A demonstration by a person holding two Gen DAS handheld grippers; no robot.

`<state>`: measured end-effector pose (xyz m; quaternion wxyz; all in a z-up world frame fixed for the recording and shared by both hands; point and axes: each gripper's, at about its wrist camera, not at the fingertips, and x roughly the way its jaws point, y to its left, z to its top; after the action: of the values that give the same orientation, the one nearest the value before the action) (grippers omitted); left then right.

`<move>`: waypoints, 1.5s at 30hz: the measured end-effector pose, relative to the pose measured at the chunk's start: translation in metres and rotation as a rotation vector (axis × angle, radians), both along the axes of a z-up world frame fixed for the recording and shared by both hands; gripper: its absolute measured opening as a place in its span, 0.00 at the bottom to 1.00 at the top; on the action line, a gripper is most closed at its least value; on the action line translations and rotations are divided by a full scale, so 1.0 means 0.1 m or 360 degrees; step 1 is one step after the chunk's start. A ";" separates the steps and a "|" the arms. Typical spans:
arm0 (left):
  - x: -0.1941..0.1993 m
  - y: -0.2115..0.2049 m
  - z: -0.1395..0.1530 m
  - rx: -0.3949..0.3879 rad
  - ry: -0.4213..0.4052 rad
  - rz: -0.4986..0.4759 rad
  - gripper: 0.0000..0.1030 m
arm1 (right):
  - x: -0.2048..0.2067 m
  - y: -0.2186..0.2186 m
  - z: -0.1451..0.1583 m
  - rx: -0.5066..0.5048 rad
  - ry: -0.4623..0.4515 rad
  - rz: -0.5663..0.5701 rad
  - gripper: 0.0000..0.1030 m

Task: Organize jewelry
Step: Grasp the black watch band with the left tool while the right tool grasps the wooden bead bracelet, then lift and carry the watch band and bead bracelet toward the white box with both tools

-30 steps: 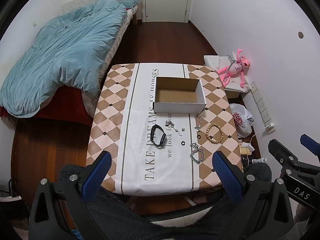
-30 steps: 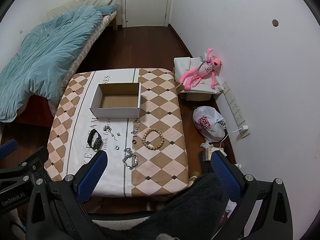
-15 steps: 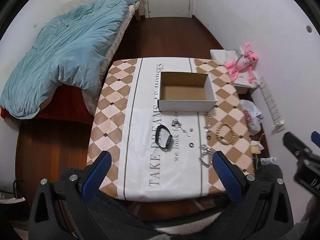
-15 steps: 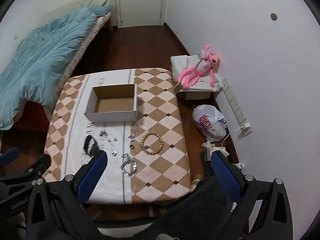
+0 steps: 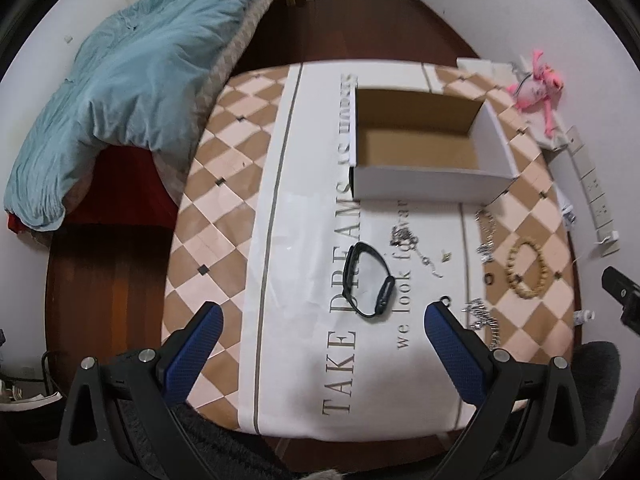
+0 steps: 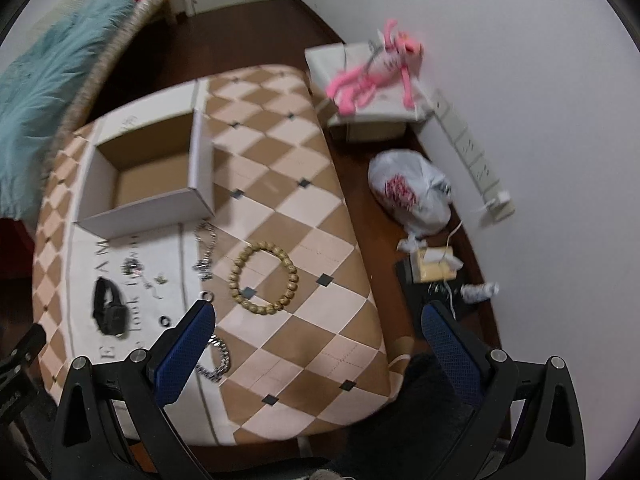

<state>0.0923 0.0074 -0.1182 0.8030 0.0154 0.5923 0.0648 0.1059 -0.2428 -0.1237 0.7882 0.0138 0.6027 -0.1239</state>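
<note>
**Both grippers wide open above the jewelry spread**

The left gripper (image 5: 322,312) hovers over the near part of the worktop (image 5: 224,216), its blue-padded fingers (image 5: 194,354) spread wide with nothing between them. The right gripper (image 6: 316,312) is likewise fully spread and holds nothing, hanging over the worktop's right edge.

In the left wrist view, the open cardboard box (image 5: 430,186) sits at about 1 o'clock from the gripper, on the white strip of the checkered cloth, its inside bare. The black smartwatch (image 5: 368,280) lies just ahead at 12 o'clock, near the printed lettering. At 1 to 2 o'clock lie a thin silver chain (image 5: 412,246), a tiny earring-like piece (image 5: 445,256), a second silver chain with a charm (image 5: 486,232), a small dark ring (image 5: 488,279) and the wooden bead bracelet (image 5: 526,268). A chunky silver link bracelet (image 5: 486,320) lies just beside the right fingertip, partly hidden by it.

In the right wrist view, the bead bracelet (image 6: 264,278) lies at 11 o'clock between the fingers, well apart from the box (image 6: 148,208). The link bracelet (image 6: 218,360) sits close to the left finger.

A bed with a teal duvet (image 5: 128,80) stands left of the worktop; a pink plush toy (image 6: 372,72) and a white plastic bag (image 6: 408,192) lie to its right.
</note>
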 end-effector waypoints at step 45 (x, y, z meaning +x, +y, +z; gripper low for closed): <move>0.48 0.36 -1.14 -0.0315 0.0241 0.0024 0.21 | 0.22 0.02 -1.24 0.0341 0.0358 -0.0051 0.10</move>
<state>0.1405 0.0438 -0.2322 0.7530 -0.0636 0.6548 0.0106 0.1281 -0.2410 -0.2480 0.7075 0.0935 0.6967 -0.0724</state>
